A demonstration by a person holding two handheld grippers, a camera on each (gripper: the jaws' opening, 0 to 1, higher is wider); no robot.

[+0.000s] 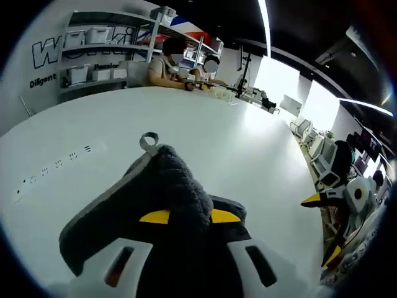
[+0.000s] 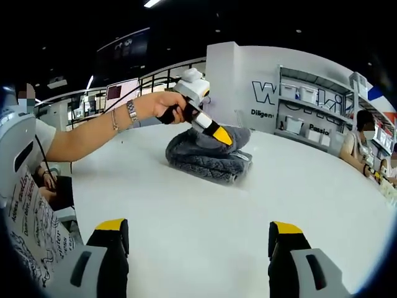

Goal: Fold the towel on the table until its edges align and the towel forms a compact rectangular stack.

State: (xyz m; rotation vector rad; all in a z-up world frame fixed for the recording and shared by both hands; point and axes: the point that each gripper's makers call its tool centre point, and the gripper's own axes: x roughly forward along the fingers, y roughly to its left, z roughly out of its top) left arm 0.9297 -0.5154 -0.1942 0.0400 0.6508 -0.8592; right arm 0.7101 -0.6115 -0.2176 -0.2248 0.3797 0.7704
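Observation:
A dark grey towel [image 1: 167, 186] with a grey hanging loop [image 1: 149, 141] lies bunched on the white table [image 1: 236, 143]. My left gripper [image 1: 190, 216] is shut on a raised fold of it, cloth bulging between the yellow tips. In the right gripper view the towel [image 2: 208, 160] sits as a thick folded pile on the table [image 2: 186, 211], and a hand holds the left gripper [image 2: 222, 137] down on its top layer. My right gripper [image 2: 198, 226] stands open well short of the towel, with bare table between its jaws. It also juts in at the right [image 1: 322, 226].
Power sockets [image 1: 56, 164] are set into the tabletop on the left. People sit at the far edge [image 1: 186, 68] with small items [image 1: 220, 92] in front of them. Shelves with bins [image 1: 99, 53] line the wall. A bare forearm [image 2: 93, 133] reaches over the table.

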